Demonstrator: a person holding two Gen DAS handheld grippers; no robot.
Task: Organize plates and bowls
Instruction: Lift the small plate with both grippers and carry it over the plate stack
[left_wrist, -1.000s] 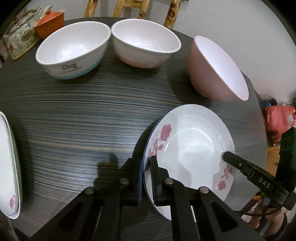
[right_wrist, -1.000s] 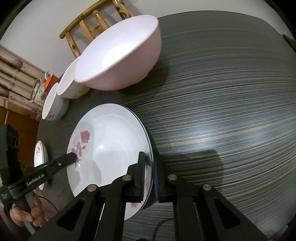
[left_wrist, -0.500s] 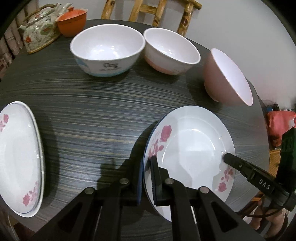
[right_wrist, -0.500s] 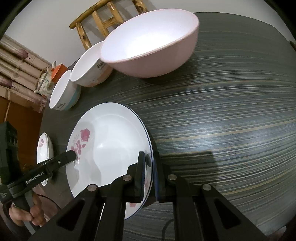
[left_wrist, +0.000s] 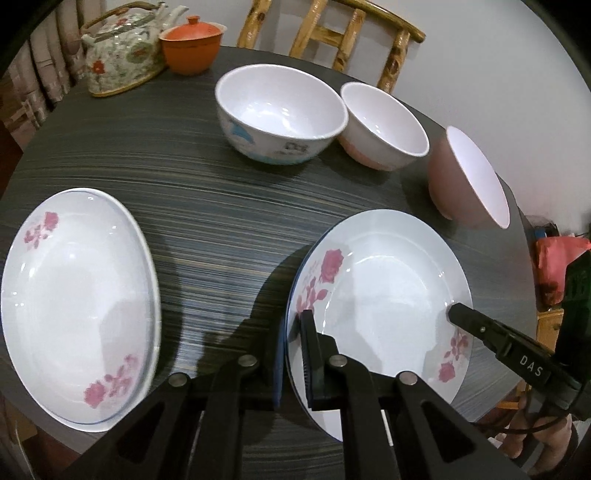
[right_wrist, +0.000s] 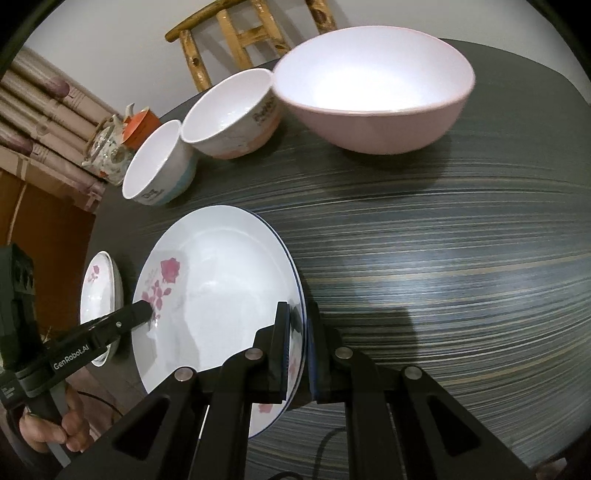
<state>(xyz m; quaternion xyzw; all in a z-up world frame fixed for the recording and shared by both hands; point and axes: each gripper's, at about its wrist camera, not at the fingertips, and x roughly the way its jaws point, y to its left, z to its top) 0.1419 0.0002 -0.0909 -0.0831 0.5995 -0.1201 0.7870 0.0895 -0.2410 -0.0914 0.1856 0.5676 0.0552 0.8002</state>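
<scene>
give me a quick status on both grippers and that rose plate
Left gripper and right gripper both shut on opposite rims of the white rose-patterned plate. Second white rose plate sits apart, left on the dark striped table. Nothing between.

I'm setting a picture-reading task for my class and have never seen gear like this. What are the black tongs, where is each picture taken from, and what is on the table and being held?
There is no robot here: a person holds a two-finger gripper in each hand, with a wide-angle camera on each looking along its fingers. One picture comes from the left gripper, the other from the right gripper. Both are shut on opposite rims of the same rose-patterned plate. On the dark striped table lie a second rose plate, a white bowl with blue print, a white and pink bowl and a big pink bowl. A floral teapot and an orange lidded cup stand at the far edge.
</scene>
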